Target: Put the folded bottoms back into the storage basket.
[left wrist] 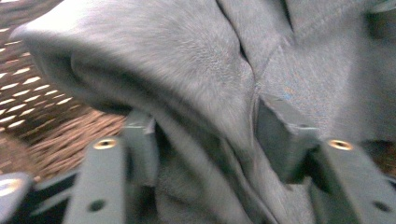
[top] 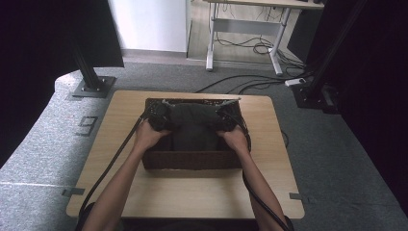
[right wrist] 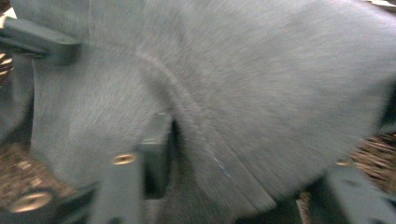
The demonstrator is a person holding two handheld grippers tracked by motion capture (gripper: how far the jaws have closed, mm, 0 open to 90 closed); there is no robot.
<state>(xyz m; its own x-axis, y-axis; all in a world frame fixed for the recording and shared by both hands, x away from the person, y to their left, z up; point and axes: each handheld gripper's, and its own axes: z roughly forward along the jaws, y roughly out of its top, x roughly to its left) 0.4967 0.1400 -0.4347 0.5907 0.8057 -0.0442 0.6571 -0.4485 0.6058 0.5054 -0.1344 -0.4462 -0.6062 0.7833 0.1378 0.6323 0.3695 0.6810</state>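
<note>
The person's forearms entered from the bottom of the high view and reached forward over the wooden table (top: 192, 192), each hand carrying a gripper down into a dark woven basket (top: 192, 160) that stood on the table's far half. A grey garment (top: 192, 122) lay bunched inside the basket, spanning the space between the two hands.

The left gripper (top: 158, 117) sat at the garment's left end (its cable trailing back along the forearm). In the left gripper view its jaws stood apart, a thick fold of the grey cloth (left wrist: 210, 79) lying between them; the pads did not press on it.

The right gripper (top: 226, 117) sat at the garment's right end. In the right gripper view its jaws were likewise spread, the cloth (right wrist: 243, 88) draped across the gap, with the basket's weave visible at the lower corners. That view was blurred, so contact at the far pad could not be judged.
</note>
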